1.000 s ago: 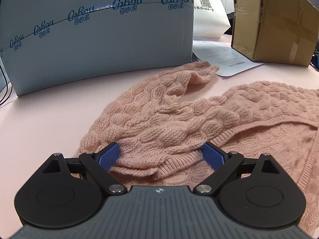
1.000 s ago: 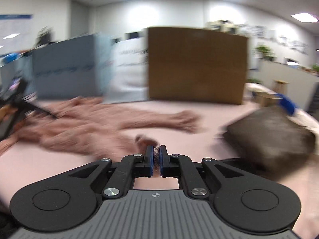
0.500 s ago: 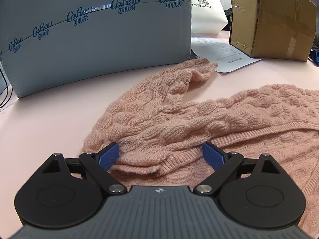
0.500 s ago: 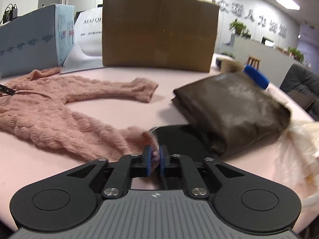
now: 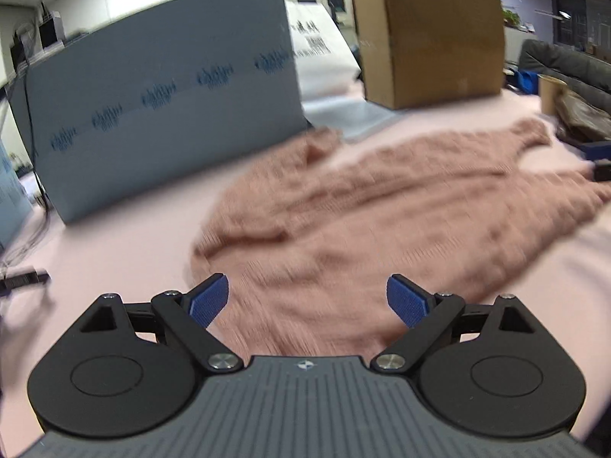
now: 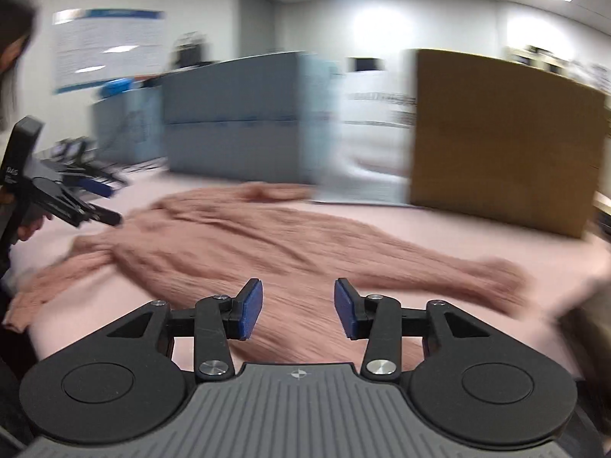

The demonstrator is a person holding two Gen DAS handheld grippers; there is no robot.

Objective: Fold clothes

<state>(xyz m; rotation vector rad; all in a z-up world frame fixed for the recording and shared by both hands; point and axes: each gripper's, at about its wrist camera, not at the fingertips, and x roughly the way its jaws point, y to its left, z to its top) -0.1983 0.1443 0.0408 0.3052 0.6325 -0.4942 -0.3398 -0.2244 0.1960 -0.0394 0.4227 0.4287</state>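
Left wrist view: my left gripper (image 5: 307,299) is spread wide w/ nothing between the blue pads (image 5: 209,299); it hangs over the near part of the pink sweater (image 5: 366,225), pads clear of the knit. Sweater lies spread out on the pink table (image 5: 126,236), mid-table, one sleeve reaching toward the back edge by the grey box (image 5: 164,114), the other toward the right edge. Brown cardboard box (image 5: 429,38) stands at the back right, white bag (image 5: 317,53) between the two boxes. Pic is blurred.

Right wrist view: my right gripper (image 6: 298,309) is part open, jaws have just been opening, nothing pinched; pads (image 6: 250,309) sit above the sweater (image 6: 267,244) near the table's (image 6: 458,236) front edge. A sleeve end trails off to the right. Left gripper (image 6: 99,204) shows at the left edge, above the sweater's far-left part; can't tell if it touches. Grey box (image 6: 240,114) and cardboard box (image 6: 504,141) along the back edge. All blurred.
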